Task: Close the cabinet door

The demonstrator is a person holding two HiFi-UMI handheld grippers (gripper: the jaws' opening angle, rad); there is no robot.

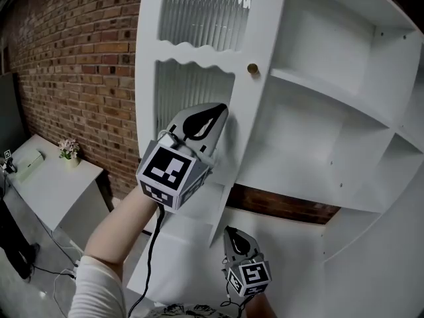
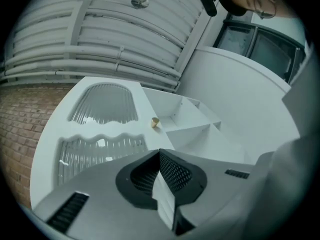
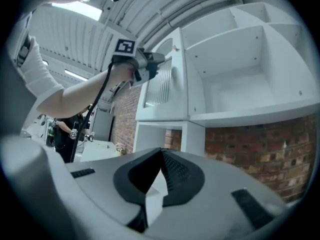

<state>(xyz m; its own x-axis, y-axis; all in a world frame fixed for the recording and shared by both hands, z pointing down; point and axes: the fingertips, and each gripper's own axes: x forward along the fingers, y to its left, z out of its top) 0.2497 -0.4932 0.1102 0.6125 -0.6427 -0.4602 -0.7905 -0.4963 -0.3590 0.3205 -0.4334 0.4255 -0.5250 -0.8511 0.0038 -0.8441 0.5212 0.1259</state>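
The white cabinet door (image 1: 199,78) stands swung open, with two ribbed glass panes and a small brass knob (image 1: 252,69) near its free edge. My left gripper (image 1: 222,111) is shut on nothing, its tips close against the door's front face below the knob; whether they touch it I cannot tell. In the left gripper view the door (image 2: 100,134) and knob (image 2: 155,122) lie just past the closed tips (image 2: 159,154). My right gripper (image 1: 232,234) hangs lower, under the door's bottom edge, shut and empty (image 3: 161,151). It looks up at the left gripper (image 3: 160,61).
Open white shelves (image 1: 331,98) fill the cabinet to the right of the door. A red brick wall (image 1: 73,65) runs behind. A white table (image 1: 59,191) with a small flower pot (image 1: 69,150) stands at the lower left. A person (image 3: 62,134) stands far off.
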